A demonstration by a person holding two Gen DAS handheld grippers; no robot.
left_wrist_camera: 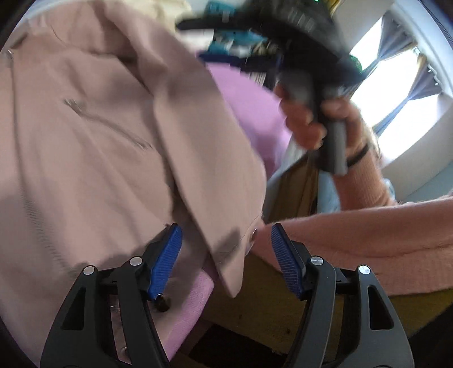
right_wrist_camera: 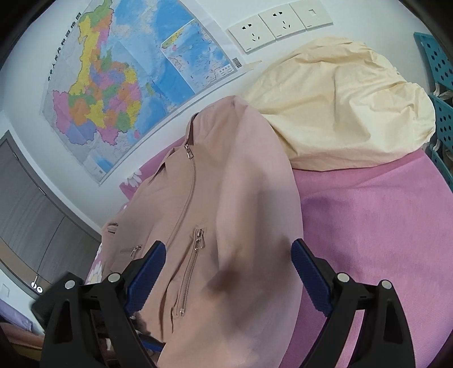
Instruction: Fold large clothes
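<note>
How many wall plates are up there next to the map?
3, in a row on the white wall right of the map: a socket nearest it, a second socket, then a blank-looking switch plate. More may sit out of view.

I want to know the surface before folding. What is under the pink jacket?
The pink jacket lies on a purple bed cover, with a cream cloth bundle behind it. What lies directly under the jacket is covered.

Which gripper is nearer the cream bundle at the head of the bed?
Right. The right gripper hangs open above the pink jacket facing the cream bundle. The left gripper sits open at the jacket's near edge, with the bundle barely visible.
</note>
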